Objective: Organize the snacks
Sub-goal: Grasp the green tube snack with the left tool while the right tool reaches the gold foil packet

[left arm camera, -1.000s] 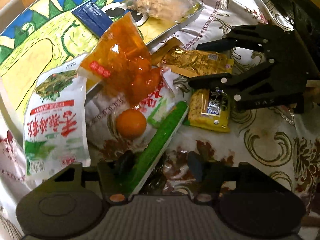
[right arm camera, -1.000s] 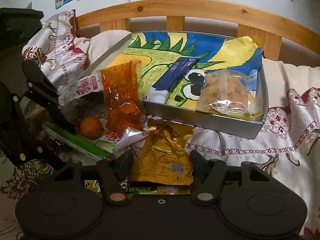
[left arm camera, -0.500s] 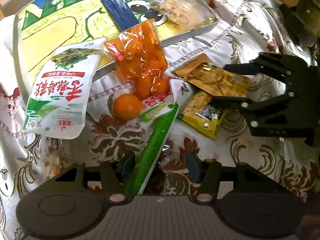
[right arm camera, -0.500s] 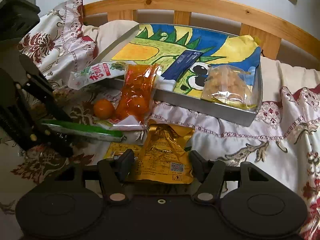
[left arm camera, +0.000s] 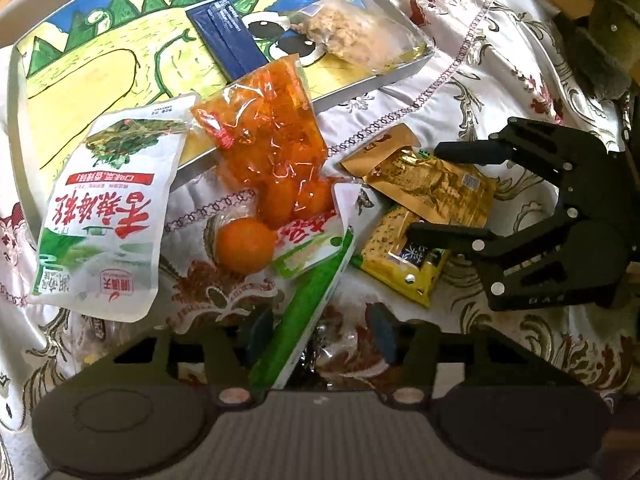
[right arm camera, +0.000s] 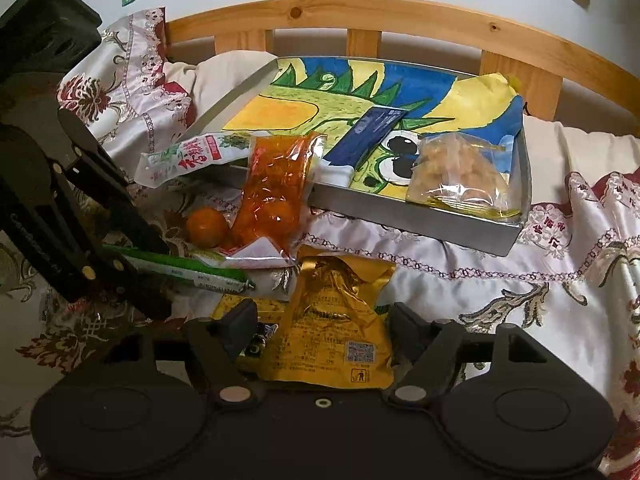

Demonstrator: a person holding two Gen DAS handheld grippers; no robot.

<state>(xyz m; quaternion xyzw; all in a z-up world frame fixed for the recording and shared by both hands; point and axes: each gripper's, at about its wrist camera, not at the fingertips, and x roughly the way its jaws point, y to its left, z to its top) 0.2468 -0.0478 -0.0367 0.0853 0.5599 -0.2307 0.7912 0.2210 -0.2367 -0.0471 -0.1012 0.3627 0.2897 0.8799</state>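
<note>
Gold foil pouch (right arm camera: 336, 320) flat on bedspread, orange packet (left arm camera: 264, 136) leaning on tray (right arm camera: 420, 224) edge

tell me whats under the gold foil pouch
A yellow snack packet lies partly beneath the gold foil pouch, on the patterned cloth. The pouch covers the packet's upper end, so anything else beneath is hidden.

A green packet (left arm camera: 308, 312) is running under the left gripper (left arm camera: 320, 334), its near end hidden. The right gripper (right arm camera: 320, 334) is covering the gold pouch's (right arm camera: 336, 320) bottom edge and most of a yellow packet (right arm camera: 256, 312).
</note>
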